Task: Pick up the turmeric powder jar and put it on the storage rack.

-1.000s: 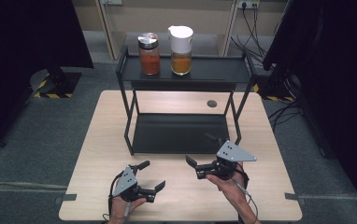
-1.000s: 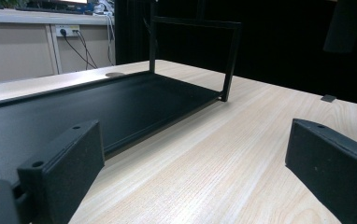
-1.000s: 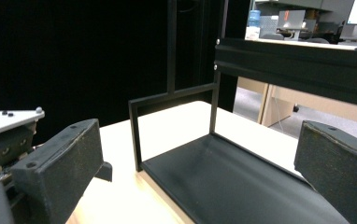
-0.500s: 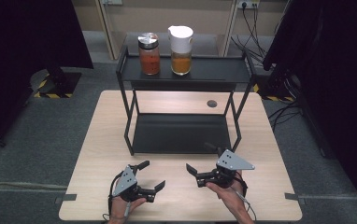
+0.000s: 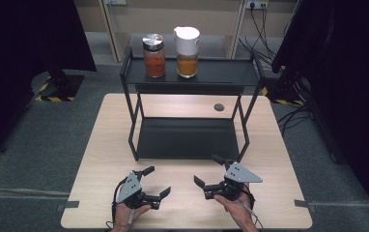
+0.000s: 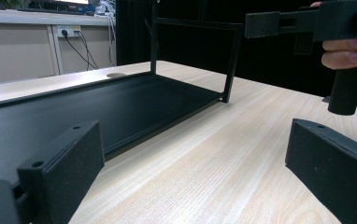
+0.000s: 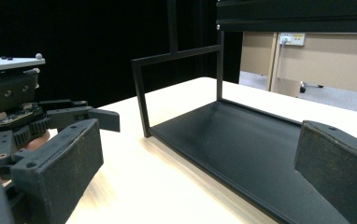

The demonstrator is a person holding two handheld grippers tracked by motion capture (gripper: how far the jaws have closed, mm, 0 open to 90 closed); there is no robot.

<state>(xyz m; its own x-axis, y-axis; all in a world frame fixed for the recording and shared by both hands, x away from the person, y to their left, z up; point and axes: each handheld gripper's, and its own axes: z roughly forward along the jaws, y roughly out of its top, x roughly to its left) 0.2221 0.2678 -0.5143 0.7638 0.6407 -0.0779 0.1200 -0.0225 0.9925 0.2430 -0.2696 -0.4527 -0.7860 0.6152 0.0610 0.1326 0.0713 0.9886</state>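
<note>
Both the left hand-held gripper [image 5: 155, 184] and the right hand-held gripper [image 5: 208, 170] rest wide open and empty on the tabletop [image 5: 100, 159], so the next move is probably a reach up to the two jars [image 5: 154, 55] on the top level of the rack [image 5: 221, 72].

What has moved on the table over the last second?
The right gripper slid back toward the person's edge of the table, away from the rack, jaws open and empty. The left gripper, both jars on the top shelf and the rack stayed put.

Overhead view; low claw views, shared rack [image 5: 187, 137]
</note>
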